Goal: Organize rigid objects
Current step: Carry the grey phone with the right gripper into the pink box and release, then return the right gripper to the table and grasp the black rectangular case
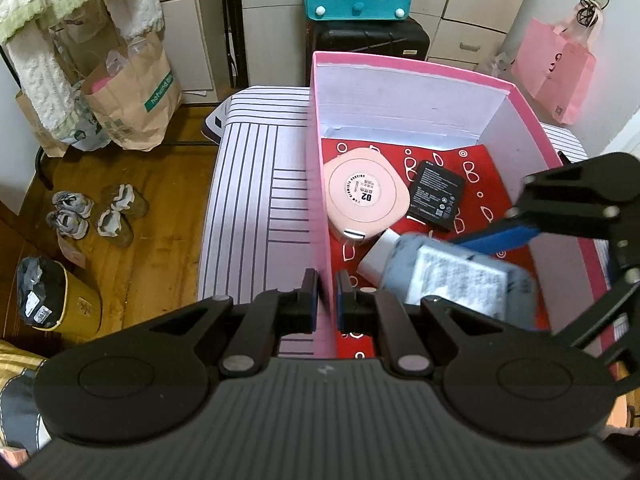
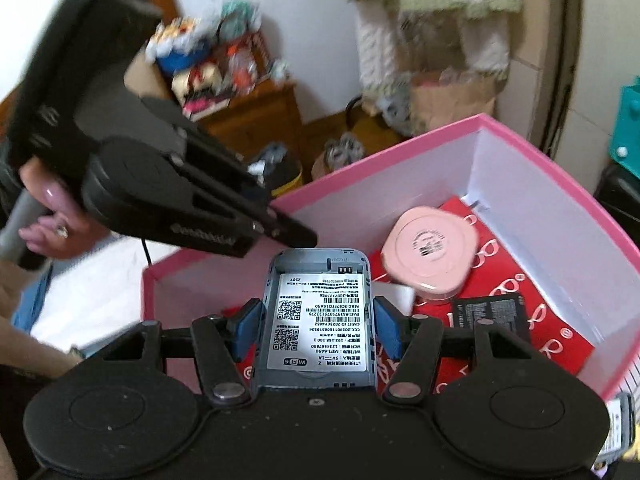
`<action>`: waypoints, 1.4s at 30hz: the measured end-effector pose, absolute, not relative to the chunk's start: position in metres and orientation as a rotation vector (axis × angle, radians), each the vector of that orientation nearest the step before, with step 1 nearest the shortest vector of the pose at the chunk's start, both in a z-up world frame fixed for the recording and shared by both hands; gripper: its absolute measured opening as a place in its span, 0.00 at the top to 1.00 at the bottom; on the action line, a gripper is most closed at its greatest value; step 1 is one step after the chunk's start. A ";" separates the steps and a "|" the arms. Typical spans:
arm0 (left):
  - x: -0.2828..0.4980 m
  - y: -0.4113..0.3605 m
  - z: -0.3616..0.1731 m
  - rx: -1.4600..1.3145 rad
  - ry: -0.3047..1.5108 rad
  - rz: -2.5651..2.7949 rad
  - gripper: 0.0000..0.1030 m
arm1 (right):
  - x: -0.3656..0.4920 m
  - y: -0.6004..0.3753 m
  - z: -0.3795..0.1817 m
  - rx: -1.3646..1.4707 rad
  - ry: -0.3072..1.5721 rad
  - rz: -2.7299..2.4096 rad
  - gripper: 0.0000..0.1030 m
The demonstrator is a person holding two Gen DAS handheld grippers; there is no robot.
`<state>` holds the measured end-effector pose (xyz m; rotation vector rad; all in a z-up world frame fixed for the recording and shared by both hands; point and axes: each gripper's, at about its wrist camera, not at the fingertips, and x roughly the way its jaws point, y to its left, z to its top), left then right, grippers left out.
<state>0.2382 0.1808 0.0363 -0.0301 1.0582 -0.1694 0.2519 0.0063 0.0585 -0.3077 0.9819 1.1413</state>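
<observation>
Left claw (image 1: 327, 296): my jaws were pressed together on the near left wall of the pink box (image 1: 320, 184), one pad on each side of the rim.
Right claw (image 2: 320, 326): my blue pads pinched the grey router (image 2: 318, 320) by its long sides, back cover off, its white label with QR codes facing up, above the box's near end.
Box floor: red patterned paper (image 1: 472, 168) lined it.
Pink round case (image 1: 366, 196): it lay by the box's left wall, on the red paper.
Black battery (image 1: 436, 196): it lay flat just beside the pink case, toward the box's middle.
In the way: my left claw's body crossed the box's left rim near the router.
Under the box: a striped cloth (image 1: 256, 184) showed along its left side.
Surroundings: shoes (image 1: 96, 216) sat on the wooden floor, brown paper bags (image 1: 136, 96) beyond.
</observation>
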 end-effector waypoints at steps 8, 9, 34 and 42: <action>0.237 0.183 0.036 -0.043 1.051 -0.178 0.93 | 0.242 0.041 0.047 -0.519 1.047 1.206 0.37; 0.237 0.183 0.036 -0.043 1.051 -0.179 0.93 | 0.240 0.044 0.045 -0.539 1.049 1.215 0.37; 0.232 0.178 0.031 -0.060 1.017 -0.120 0.92 | 0.235 -0.138 0.132 -0.158 0.798 0.885 0.28; 0.234 0.179 0.028 -0.098 1.023 -0.080 0.93 | 0.253 -0.228 0.094 -0.006 0.878 0.671 0.28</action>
